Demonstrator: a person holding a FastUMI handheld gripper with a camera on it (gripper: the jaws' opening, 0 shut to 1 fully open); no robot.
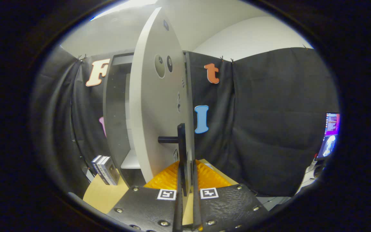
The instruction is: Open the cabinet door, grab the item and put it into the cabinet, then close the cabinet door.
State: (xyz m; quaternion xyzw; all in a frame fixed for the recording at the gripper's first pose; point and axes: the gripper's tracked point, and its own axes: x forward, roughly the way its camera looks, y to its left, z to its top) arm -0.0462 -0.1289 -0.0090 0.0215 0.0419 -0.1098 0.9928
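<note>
Against black booth cloth, the stiff cabinet door point(150, 106) is apparently held by its rigid handle point(181, 141), gripper point(185, 180) fingers pinched on it.

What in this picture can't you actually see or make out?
- Cabinet inside: mostly hidden behind the open door, gripper view.
- Gripper fingers closed on the handle; its lower end hidden between them.
- Box beside the cabinet: print too small.
- Screen: cut off, blurred.
</note>
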